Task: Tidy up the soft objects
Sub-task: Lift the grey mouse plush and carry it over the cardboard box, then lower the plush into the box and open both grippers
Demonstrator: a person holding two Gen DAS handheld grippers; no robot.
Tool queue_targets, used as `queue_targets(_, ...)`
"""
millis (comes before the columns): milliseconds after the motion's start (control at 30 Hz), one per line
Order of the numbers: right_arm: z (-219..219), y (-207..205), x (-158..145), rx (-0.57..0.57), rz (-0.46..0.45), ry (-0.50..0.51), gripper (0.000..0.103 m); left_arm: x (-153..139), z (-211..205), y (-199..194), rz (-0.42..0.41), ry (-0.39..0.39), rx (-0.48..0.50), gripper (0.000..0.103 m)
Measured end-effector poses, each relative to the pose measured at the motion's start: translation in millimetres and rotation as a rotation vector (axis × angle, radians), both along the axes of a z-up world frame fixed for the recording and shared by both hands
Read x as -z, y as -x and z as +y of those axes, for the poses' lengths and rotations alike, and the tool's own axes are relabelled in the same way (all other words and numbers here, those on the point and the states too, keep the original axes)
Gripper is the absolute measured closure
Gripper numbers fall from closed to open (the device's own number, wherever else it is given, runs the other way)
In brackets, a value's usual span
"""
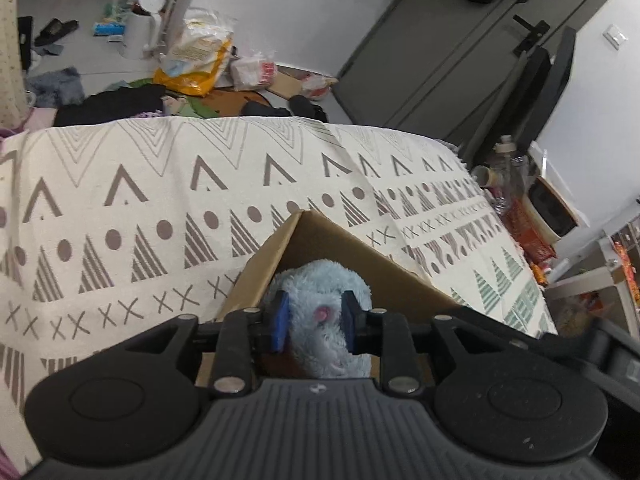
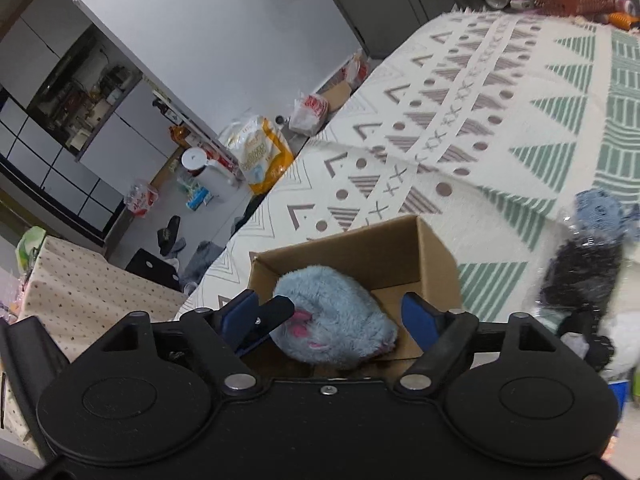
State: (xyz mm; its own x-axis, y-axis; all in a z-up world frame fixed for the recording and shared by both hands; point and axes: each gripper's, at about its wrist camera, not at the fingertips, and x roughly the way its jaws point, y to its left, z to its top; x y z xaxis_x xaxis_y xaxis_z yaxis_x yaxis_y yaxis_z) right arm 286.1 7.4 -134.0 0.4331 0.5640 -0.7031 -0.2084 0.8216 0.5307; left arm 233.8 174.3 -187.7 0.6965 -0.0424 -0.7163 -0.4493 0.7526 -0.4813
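Observation:
A light blue plush toy (image 1: 320, 284) with pink patches lies inside an open cardboard box (image 1: 328, 236) on a cream patterned blanket (image 1: 160, 200). My left gripper (image 1: 315, 322) is down in the box, and its blue pads press the plush from both sides. The right wrist view shows the same plush (image 2: 340, 320) in the box (image 2: 360, 252), with one left fingertip (image 2: 276, 312) against its pink patch. My right gripper (image 2: 328, 312) hovers over the box's near side, wide open and holding nothing.
More soft items lie right of the box: a dark fluffy piece (image 2: 580, 272), a blue striped one (image 2: 600, 208) and something white (image 2: 624, 340). Bags (image 1: 196, 56), a white kettle (image 1: 140, 20) and clothes litter the floor beyond the blanket. A dotted-cloth table (image 2: 80, 280) stands left.

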Motion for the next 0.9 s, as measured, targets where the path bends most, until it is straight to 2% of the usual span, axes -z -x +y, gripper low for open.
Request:
queue_targets(67, -12, 2, -4, 0.005, 0.025, -0.037, 0.019, -1, -4, 0, 0.009, 0.004, -0.003, 0.066)
queue_targets(133, -24, 5, -9, 0.012, 0.027, -0.071, 0.017, -5, -9, 1, 0.008, -0.013, 0.000, 0.059)
queue_targets(267, -48, 19, -25, 0.031, -0.024, -0.016, 0.011, -20, -26, 5, -0.019, -0.080, 0.018, 0.051)
queue_targets(433, -89, 35, -46, 0.060, -0.062, -0.004, 0.002, -38, -50, 13, -0.053, -0.089, 0.042, 0.045)
queue_targets(500, -103, 42, -54, 0.069, -0.085, 0.024, 0.000, -45, -58, 17, -0.062, -0.091, 0.056, 0.030)
queue_targets(567, -115, 48, -58, 0.073, -0.102, 0.036, 0.000, -53, -66, 21, -0.055, -0.101, 0.048, 0.020)
queue_targets(833, -149, 67, -65, 0.083, -0.136, 0.057, 0.000, -84, -97, 41, -0.050, -0.197, 0.096, 0.016)
queue_targets(900, -155, 68, -66, 0.088, -0.130, 0.054, 0.000, -90, -101, 48, -0.046, -0.198, 0.092, 0.016)
